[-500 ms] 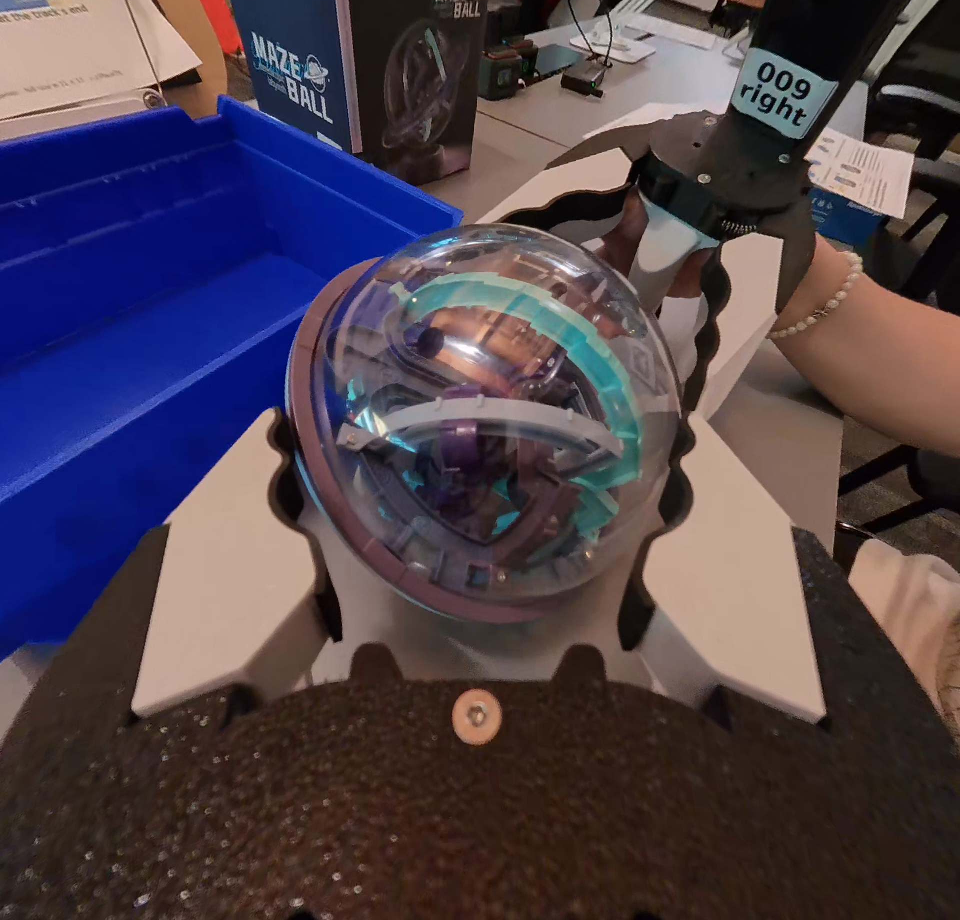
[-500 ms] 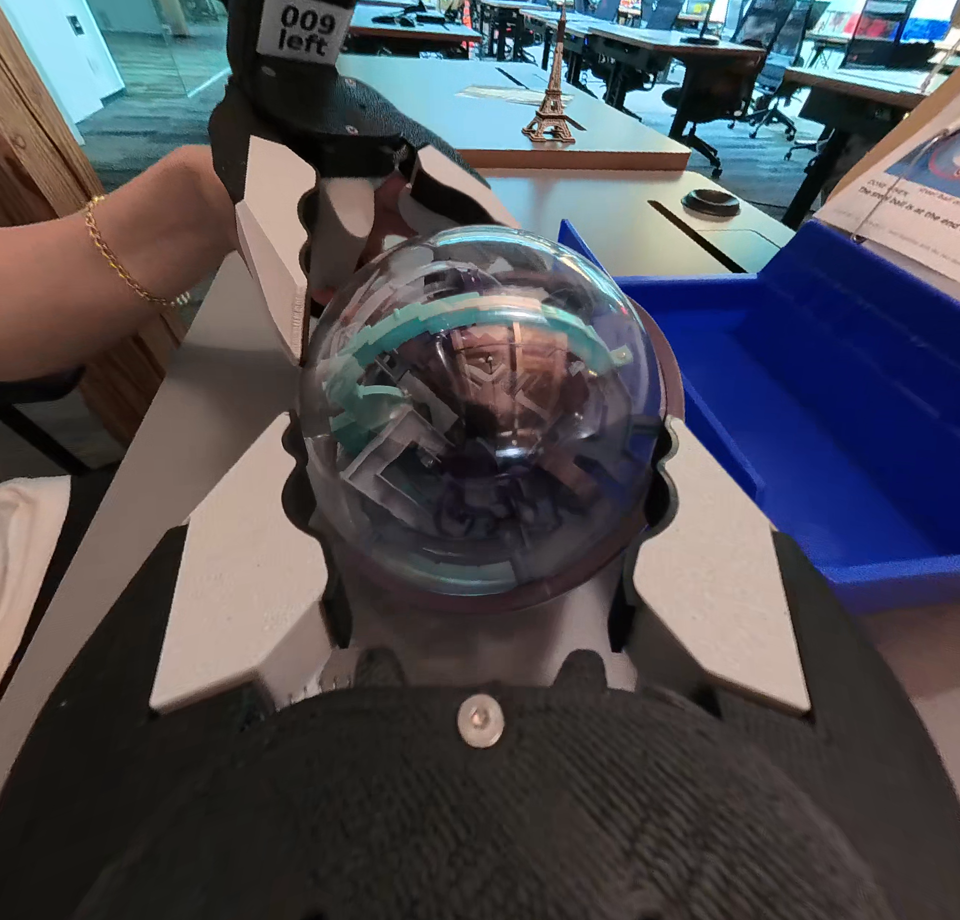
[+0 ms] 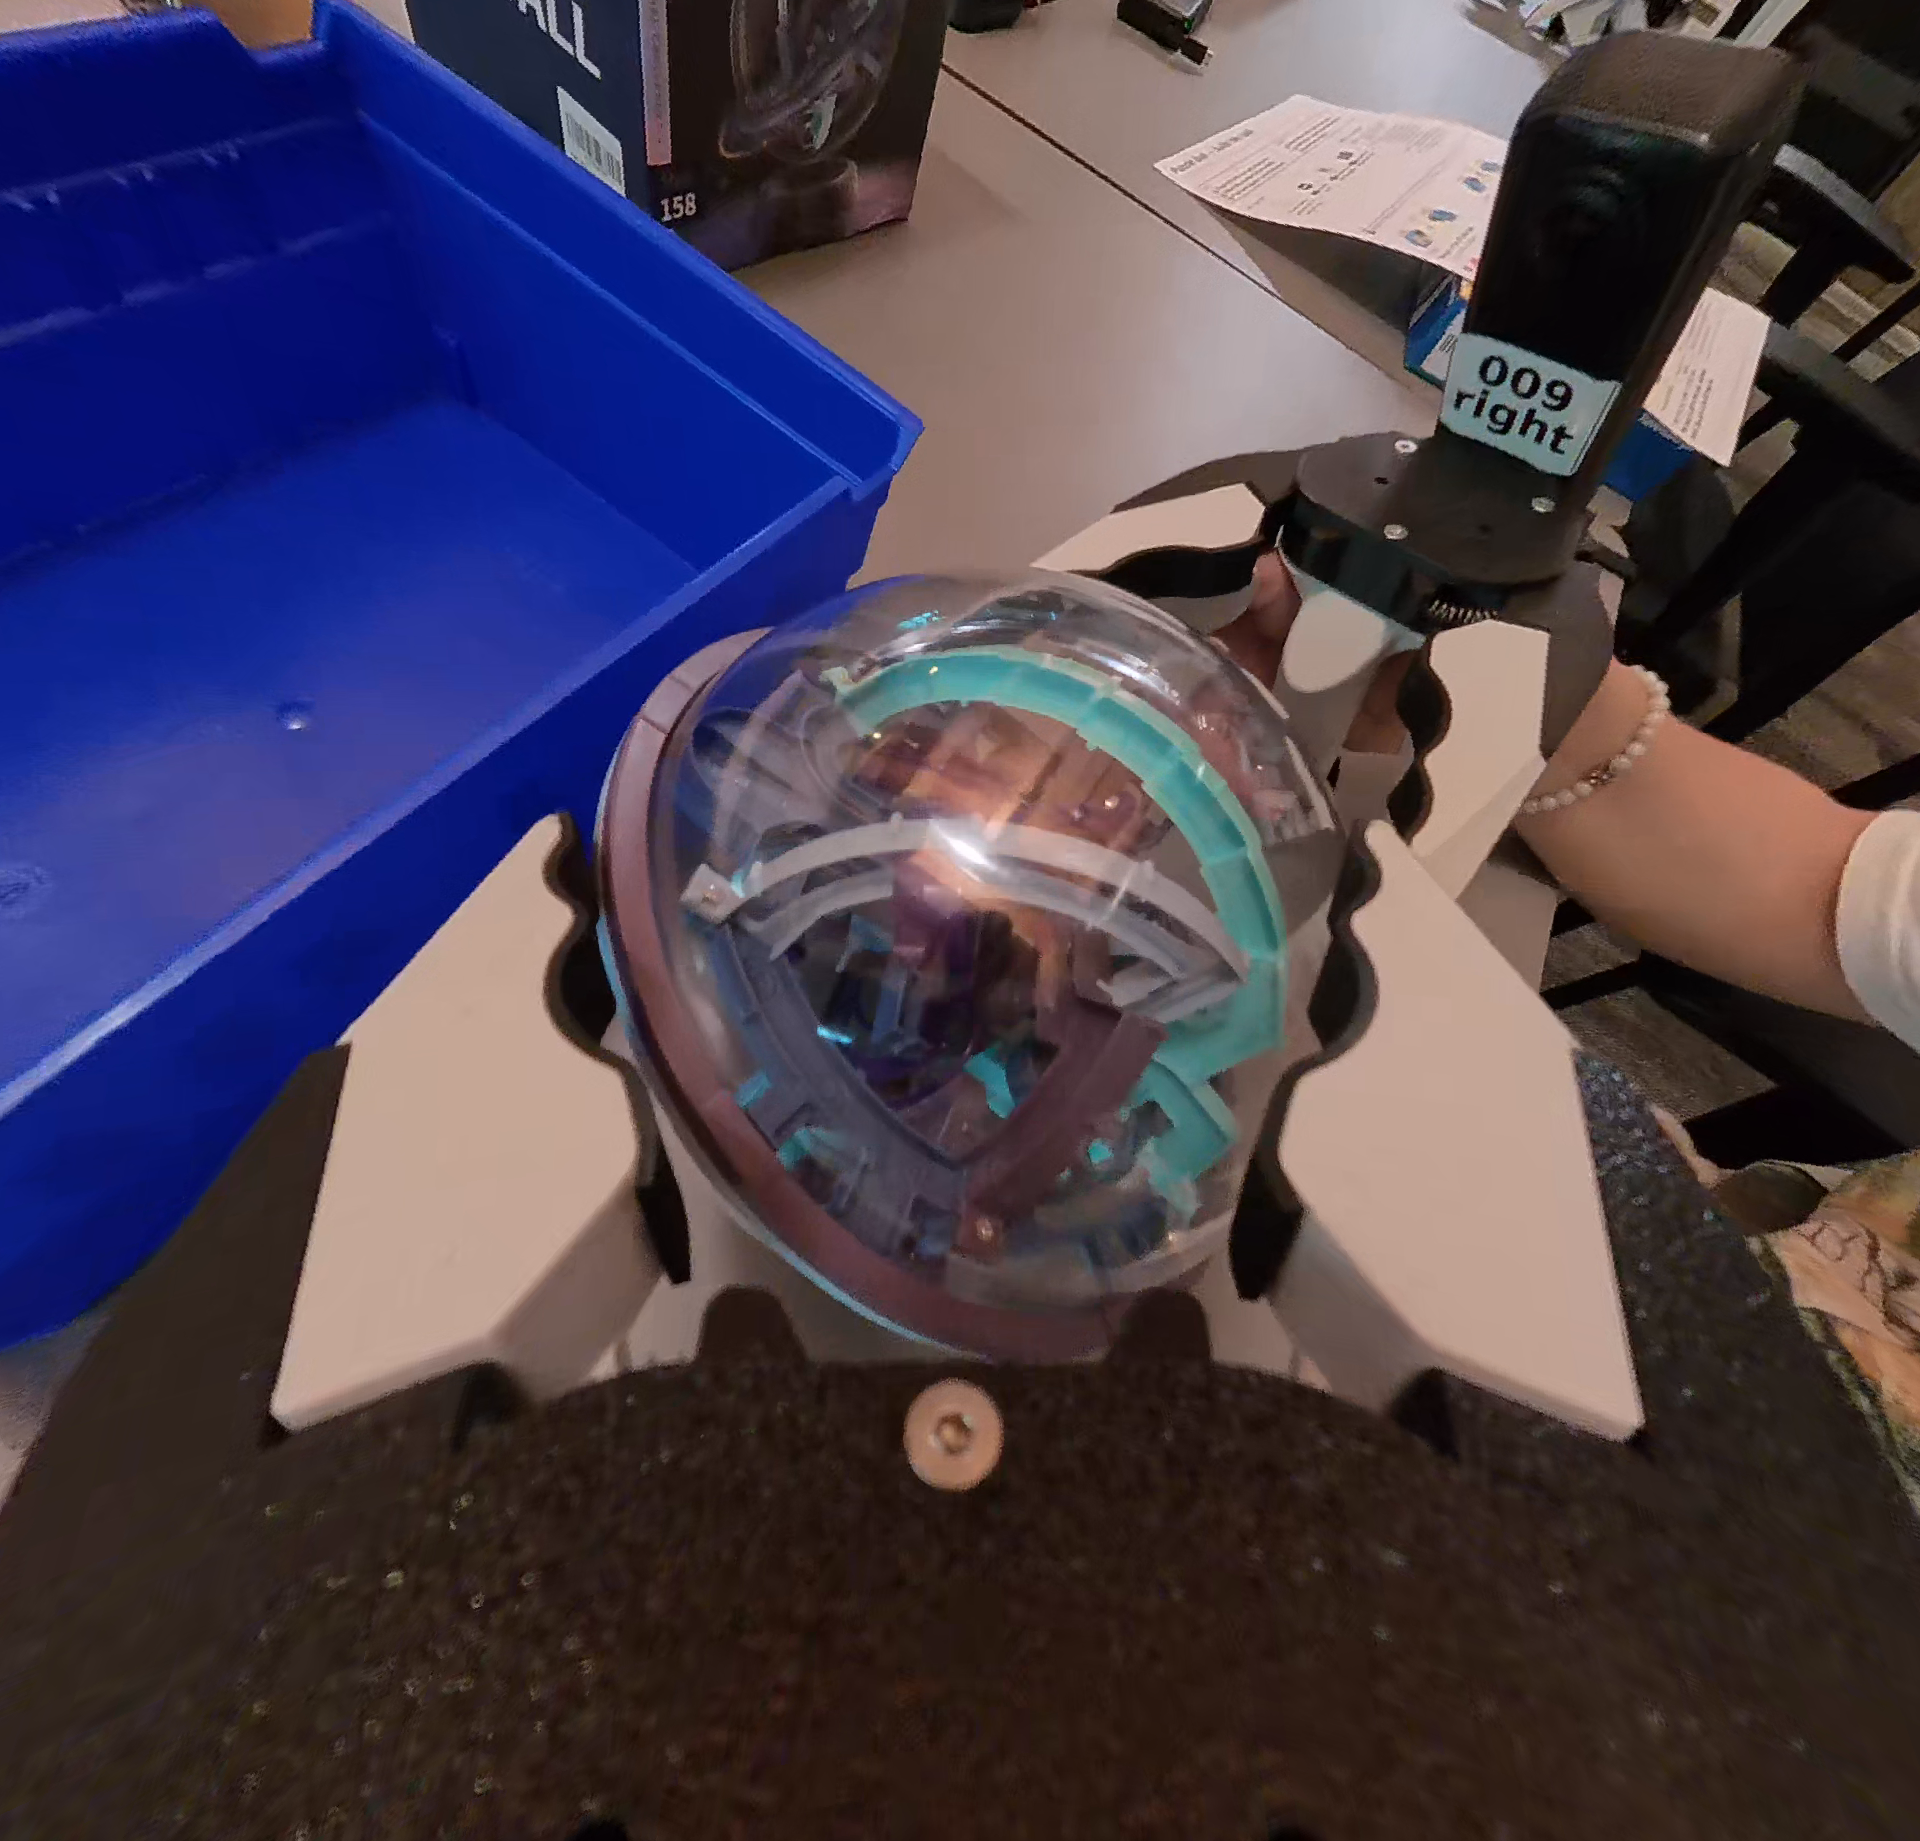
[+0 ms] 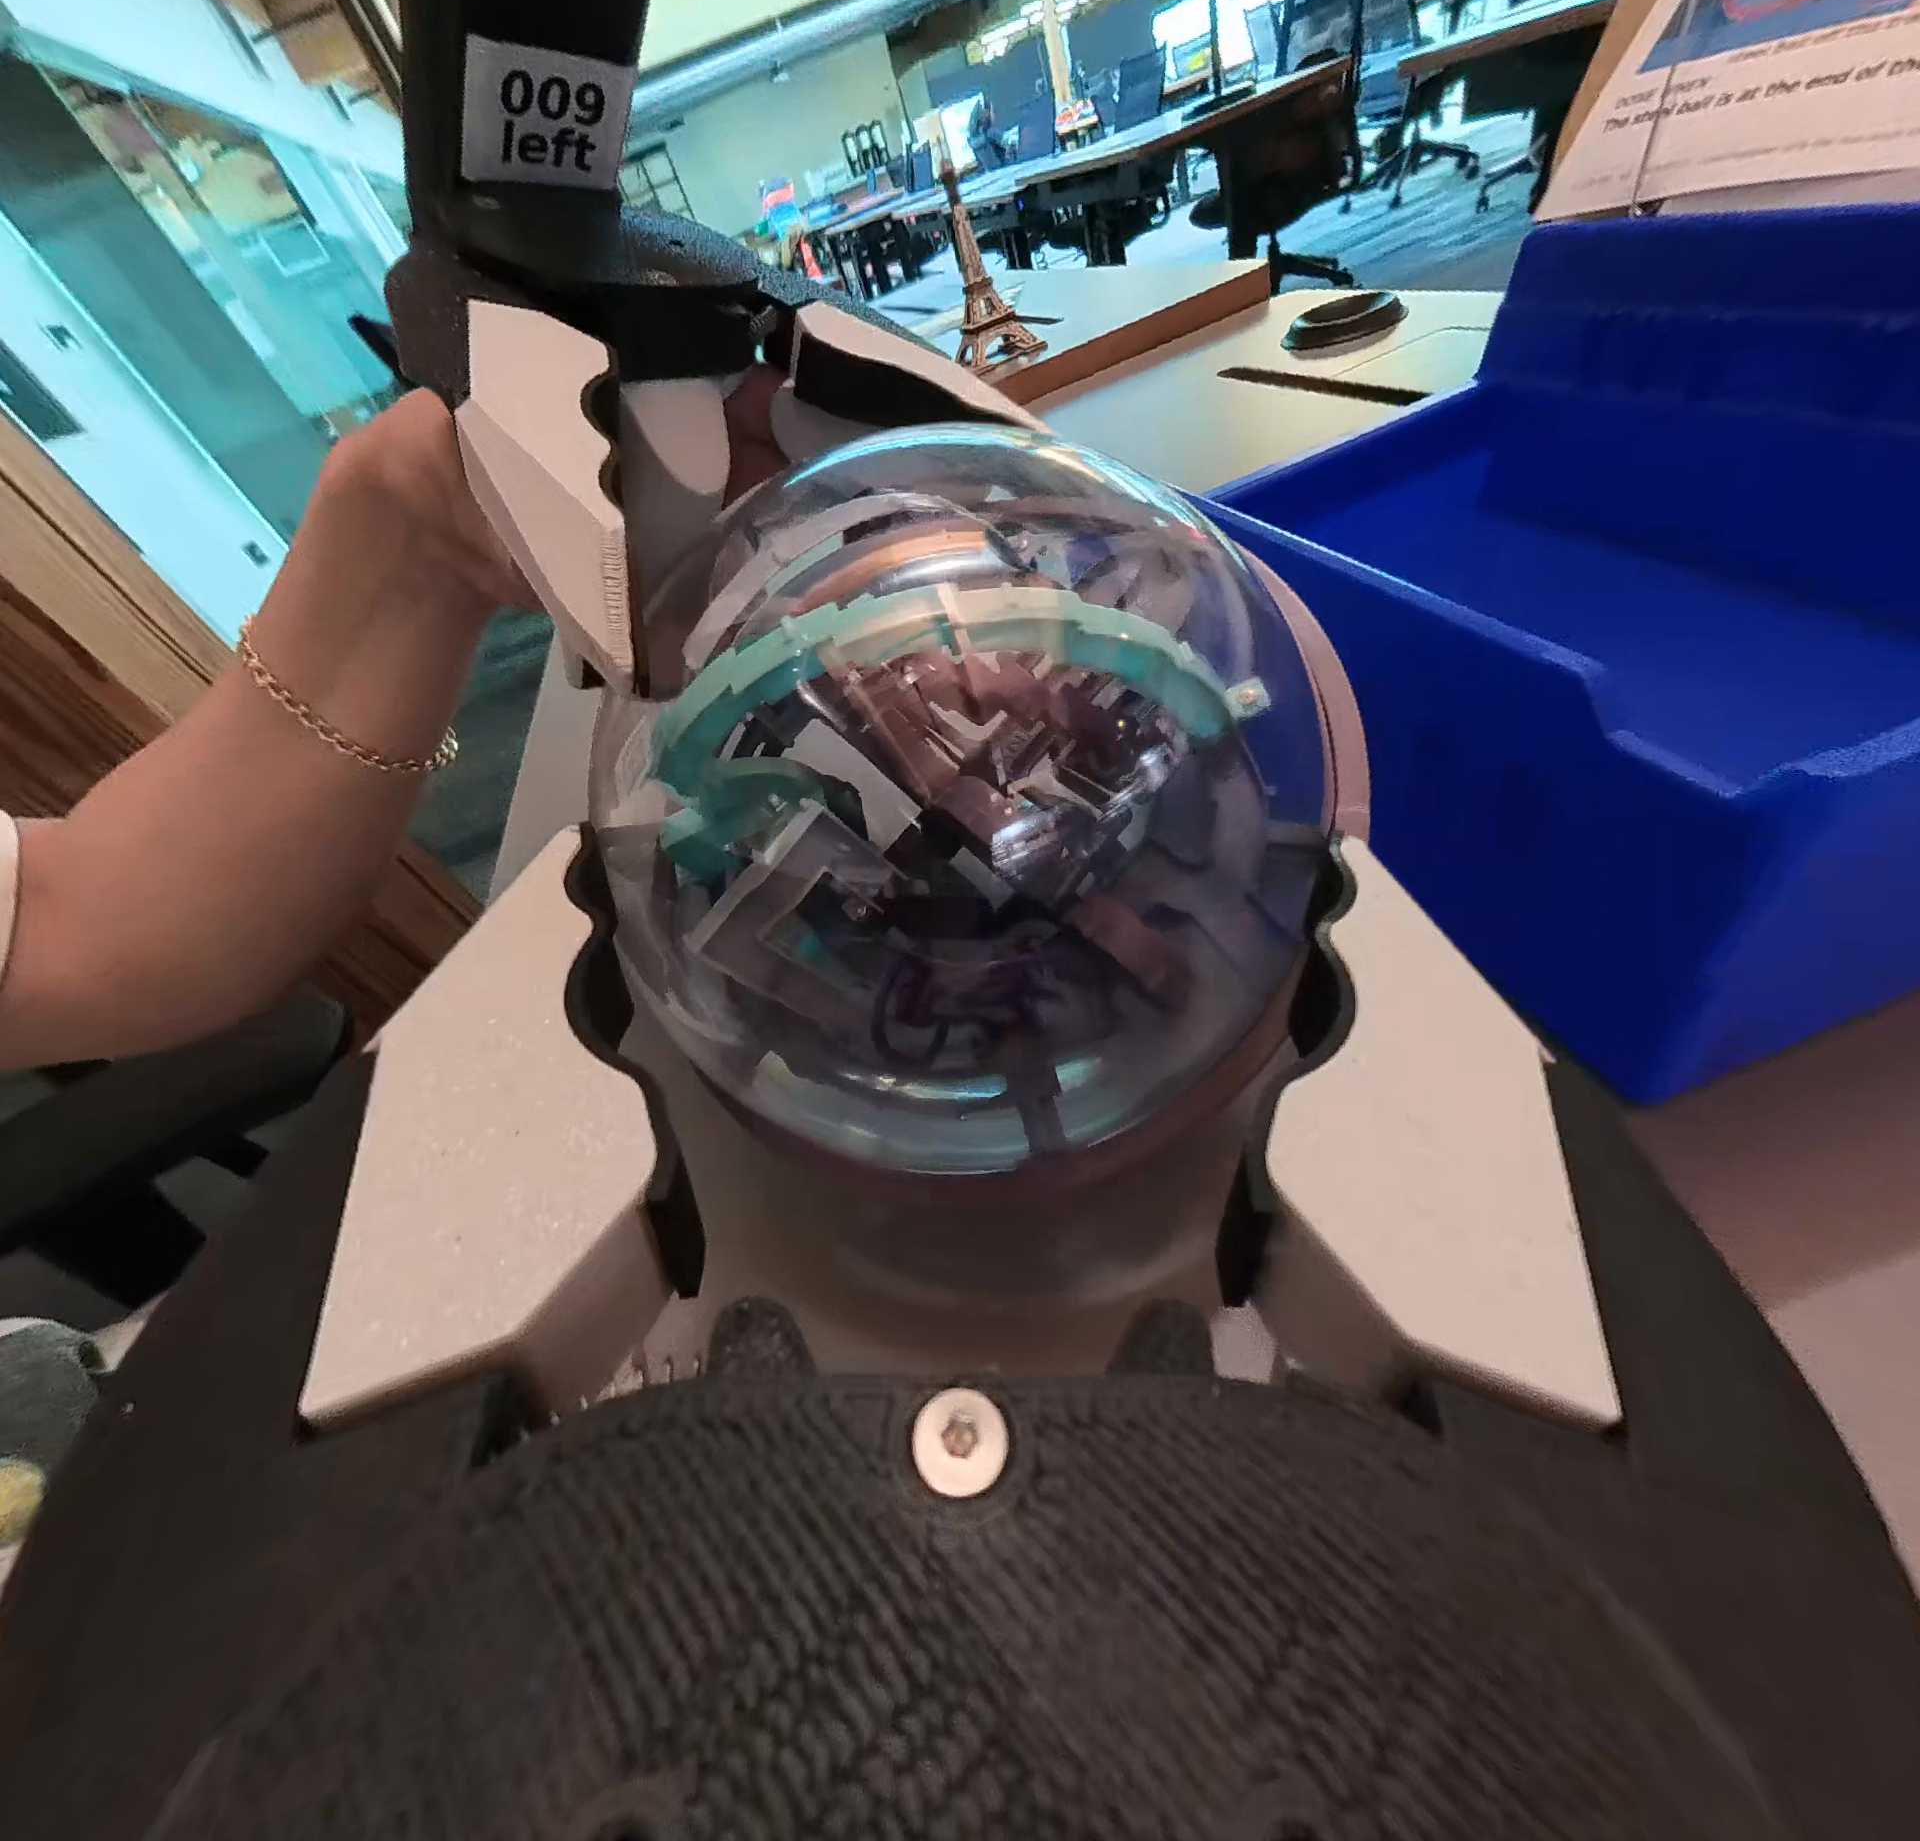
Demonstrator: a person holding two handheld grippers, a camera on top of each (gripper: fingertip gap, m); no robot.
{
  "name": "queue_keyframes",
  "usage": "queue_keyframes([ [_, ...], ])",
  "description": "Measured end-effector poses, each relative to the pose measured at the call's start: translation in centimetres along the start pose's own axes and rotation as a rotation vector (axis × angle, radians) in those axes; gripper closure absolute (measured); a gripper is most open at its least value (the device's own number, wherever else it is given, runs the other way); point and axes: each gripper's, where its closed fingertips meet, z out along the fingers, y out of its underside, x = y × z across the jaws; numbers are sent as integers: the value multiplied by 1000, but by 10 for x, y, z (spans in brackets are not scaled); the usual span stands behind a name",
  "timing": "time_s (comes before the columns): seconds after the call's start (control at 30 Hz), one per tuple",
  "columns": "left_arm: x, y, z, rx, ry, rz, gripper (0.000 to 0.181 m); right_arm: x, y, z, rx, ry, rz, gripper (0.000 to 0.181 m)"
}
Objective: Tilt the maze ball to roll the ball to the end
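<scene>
Claws (image 3: 961, 944) (image 4: 951, 944) grip maze ball (image 3: 966, 960); bin (image 3: 312, 565) empty.

Between the pale grey fingers (image 3: 468, 1116) of my left claw (image 3: 961, 918) sits the maze ball (image 3: 956, 950), a clear shell banded with a dull purple-brown rim, teal and grey tracks curving over dark purple walls inside. My right claw (image 4: 961, 918) has the same pale grey fingers (image 4: 488, 1116) edged with black wavy pads on a speckled black body. Left of my left claw is a solid bright blue bin (image 3: 312, 565), and beyond it a navy and black box (image 3: 675, 56).
</scene>
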Motion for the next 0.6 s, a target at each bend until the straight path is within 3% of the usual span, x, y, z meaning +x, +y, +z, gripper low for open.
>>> queue_keyframes([
  [0.6, 4, 13, -7, 47, -3, -161, 47, -11, -18, -11, 161, -4, -235, 65],
])
